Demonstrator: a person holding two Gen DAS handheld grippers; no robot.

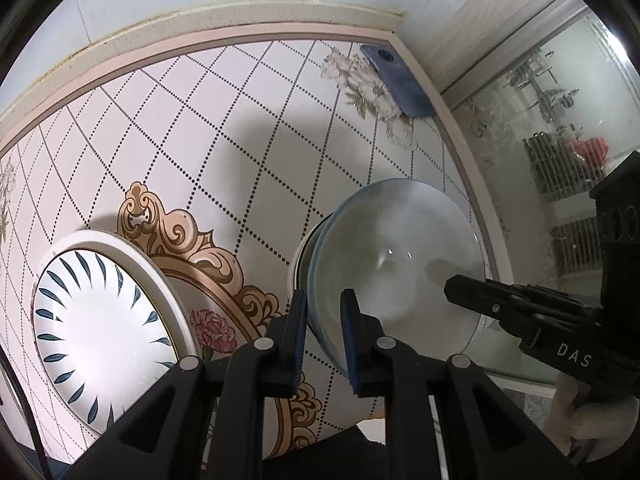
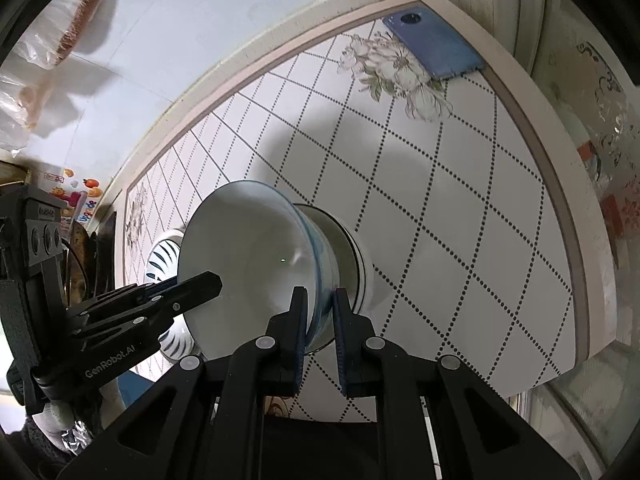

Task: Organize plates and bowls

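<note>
A white bowl with a blue rim [image 1: 400, 260] is held above the patterned table by both grippers. My left gripper [image 1: 324, 320] is shut on its near rim. My right gripper [image 2: 320, 316] is shut on the opposite rim of the same bowl [image 2: 248, 252]. Under it sits a second white bowl [image 2: 352, 252], nested close beneath; it also shows in the left wrist view [image 1: 300, 264]. A white plate with dark blue leaf strokes [image 1: 100, 324] lies on the table to the left, partly seen behind the bowl in the right wrist view [image 2: 162, 256].
A blue phone [image 1: 396, 80] lies at the table's far corner, also in the right wrist view [image 2: 434, 48]. The table's raised edge [image 1: 472, 184] runs beside a glass door. A wall runs along the far side. Plastic bags [image 2: 36, 80] hang at the left.
</note>
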